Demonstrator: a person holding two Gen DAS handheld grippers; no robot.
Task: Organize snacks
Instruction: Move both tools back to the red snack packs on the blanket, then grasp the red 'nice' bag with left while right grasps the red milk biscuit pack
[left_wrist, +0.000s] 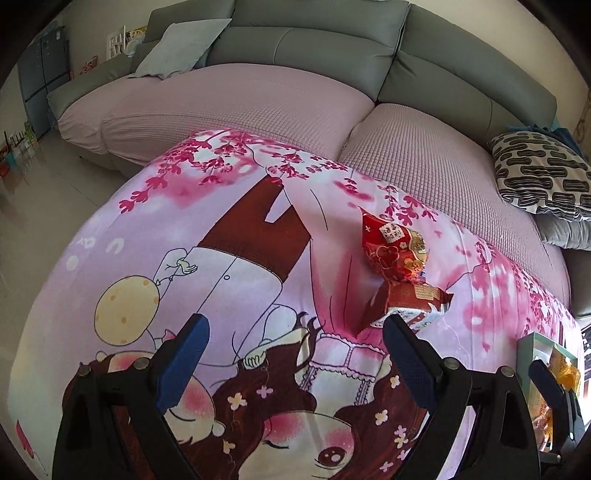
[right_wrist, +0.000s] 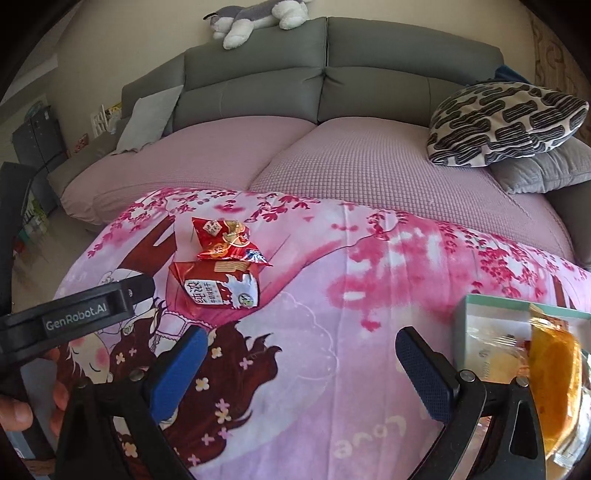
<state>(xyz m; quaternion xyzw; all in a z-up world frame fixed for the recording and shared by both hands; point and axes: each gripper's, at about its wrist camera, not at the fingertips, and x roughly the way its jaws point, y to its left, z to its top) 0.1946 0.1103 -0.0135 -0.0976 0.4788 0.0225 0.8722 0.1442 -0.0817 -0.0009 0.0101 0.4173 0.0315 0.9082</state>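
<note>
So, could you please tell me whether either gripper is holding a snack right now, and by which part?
Nothing is held. The left gripper and right gripper both stand open over the blanket; the two red snack packets lie untouched ahead.

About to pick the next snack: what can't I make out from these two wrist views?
- Green box contents: cut off by the right edge in both views; orange wrappers blurred.
- Lower red-and-white packet: its near end is hidden by the left tongs' finger in the left view.
- Upper red packet: print too small to read.
- Table edges: hidden under the pink cloth.
</note>
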